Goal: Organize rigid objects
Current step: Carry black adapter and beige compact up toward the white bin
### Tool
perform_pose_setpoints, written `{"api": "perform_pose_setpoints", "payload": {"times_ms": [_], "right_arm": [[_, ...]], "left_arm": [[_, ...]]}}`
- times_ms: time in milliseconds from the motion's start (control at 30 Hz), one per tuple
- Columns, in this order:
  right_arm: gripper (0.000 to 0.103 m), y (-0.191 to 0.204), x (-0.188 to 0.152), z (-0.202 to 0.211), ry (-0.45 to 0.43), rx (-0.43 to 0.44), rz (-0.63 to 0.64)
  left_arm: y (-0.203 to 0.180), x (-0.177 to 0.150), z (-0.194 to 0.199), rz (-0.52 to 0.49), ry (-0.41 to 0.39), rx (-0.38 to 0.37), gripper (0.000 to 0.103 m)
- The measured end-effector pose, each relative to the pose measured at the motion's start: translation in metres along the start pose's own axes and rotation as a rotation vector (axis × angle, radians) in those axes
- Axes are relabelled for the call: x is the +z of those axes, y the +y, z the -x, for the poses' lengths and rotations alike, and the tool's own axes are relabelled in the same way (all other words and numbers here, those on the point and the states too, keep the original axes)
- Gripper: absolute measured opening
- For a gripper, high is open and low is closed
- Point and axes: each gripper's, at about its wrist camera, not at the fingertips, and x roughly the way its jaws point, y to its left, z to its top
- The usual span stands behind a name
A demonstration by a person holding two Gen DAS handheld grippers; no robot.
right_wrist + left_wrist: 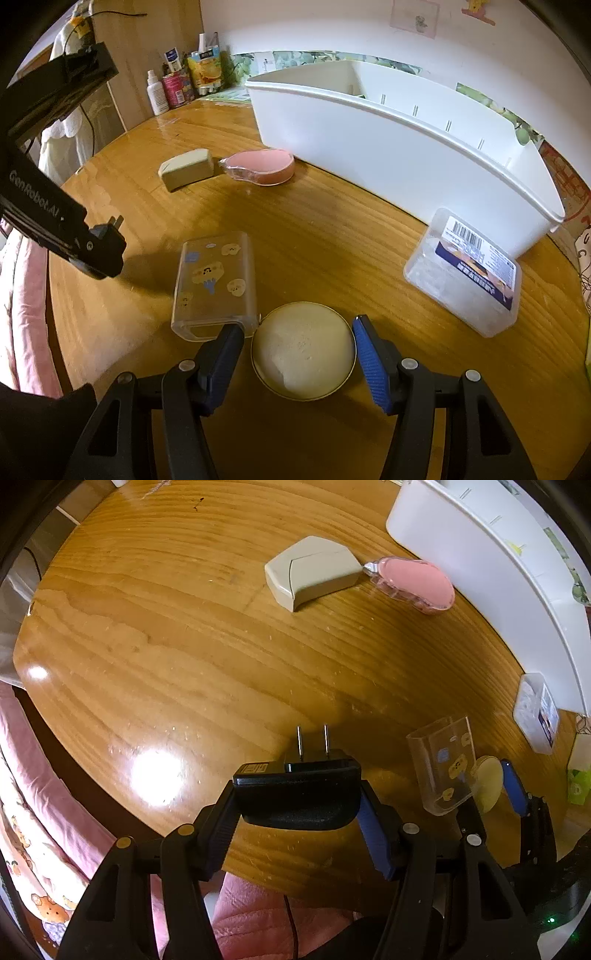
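The wooden worktop (332, 236) fills both views, glossy and grained, with its curved edge running down the left of each frame above pink bedding (44, 775). A broad bare stretch lies open across the middle of the worktop, between the things near the grippers and the bin.

The long white plastic bin (388, 158) stands along the upper right of the right wrist view, smooth-walled with slotted sides, its near wall facing the open stretch. At its lower right end a clear lidded box (461, 273) with a printed label lies just beside it.

A clear case (214, 280) with cartoon stickers lies left of centre. A beige wedge-shaped block (188, 170) and a pink oval tape dispenser (262, 166) sit close together in the upper middle, near the bin.

The right gripper (299, 354) is clamped on a round cream tin (303, 354), its ribbed blue pads at either rim, low in the frame.

The left gripper (299, 805) is clamped on a black plug adapter (299, 794), matte and blocky, two metal prongs pointing up in the left wrist view.
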Motion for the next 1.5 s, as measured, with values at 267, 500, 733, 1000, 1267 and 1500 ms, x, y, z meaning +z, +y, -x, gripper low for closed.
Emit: {"api": "perform_pose_setpoints", "payload": {"times_ms": [267,500,733,1000,1267,1500], "right_arm": [[0.061,0.003,0.0,0.017,-0.026,0.019,0.026],[0.061,0.003,0.014,0.026,-0.063,0.035,0.03],[0.061,0.0,0.035,0.037,-0.126,0.038,-0.007],[0.061,-0.01,0.06,0.043,-0.185,0.005,-0.061],[0.061,-0.026,0.08,0.046,-0.229,-0.056,-0.133],[0.061,-0.04,0.095,0.048,-0.276,-0.118,-0.177]], "left_arm": [[0.013,-0.01,0.018,0.002,-0.034,0.011,0.065],[0.001,-0.004,0.042,0.003,-0.081,0.044,0.065],[-0.006,0.014,0.061,-0.021,-0.13,0.075,0.065],[-0.02,0.048,0.094,-0.073,-0.205,0.081,0.065],[-0.045,0.079,0.123,-0.182,-0.308,0.035,0.065],[-0.064,0.098,0.143,-0.287,-0.426,-0.041,0.065]]}}
